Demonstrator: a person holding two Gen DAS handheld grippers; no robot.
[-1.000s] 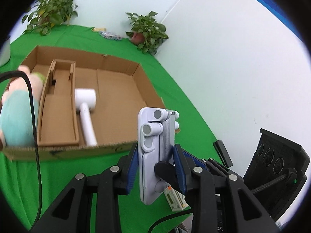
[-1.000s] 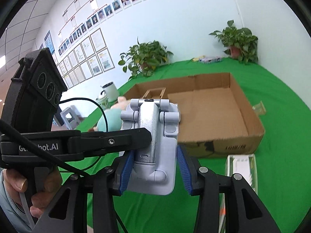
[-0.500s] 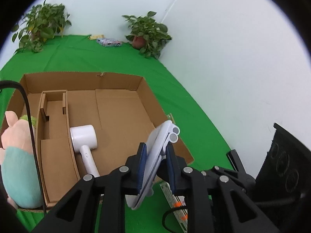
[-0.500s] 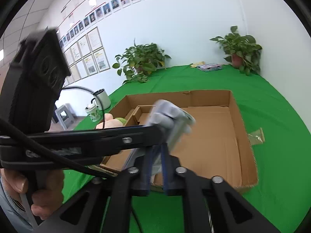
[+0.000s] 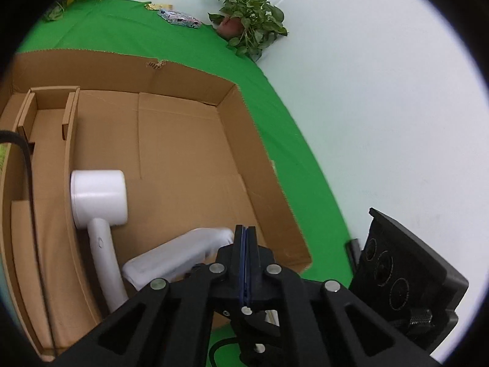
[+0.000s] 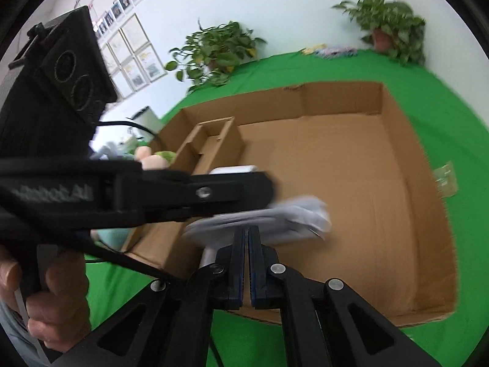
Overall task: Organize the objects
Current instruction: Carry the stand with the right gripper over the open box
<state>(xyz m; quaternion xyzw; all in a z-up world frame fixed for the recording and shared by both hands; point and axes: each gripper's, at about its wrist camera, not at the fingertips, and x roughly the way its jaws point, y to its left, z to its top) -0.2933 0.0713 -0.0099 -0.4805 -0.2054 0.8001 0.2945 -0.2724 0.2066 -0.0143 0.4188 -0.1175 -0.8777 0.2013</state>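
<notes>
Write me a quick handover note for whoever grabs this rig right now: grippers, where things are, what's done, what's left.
Left gripper: shut, nothing between its pads.
Right gripper: shut, also holding nothing.
The pale folding stand is now in the cardboard box, near the front wall; it is blurred in the right wrist view, so it may not have settled.
The white hair dryer lies in the box beside the cardboard insert.
Done: dryer and stand boxed.
Left: the plush toy sits outside the box's left wall; a small clear packet lies on the green cloth to the box's right.
</notes>
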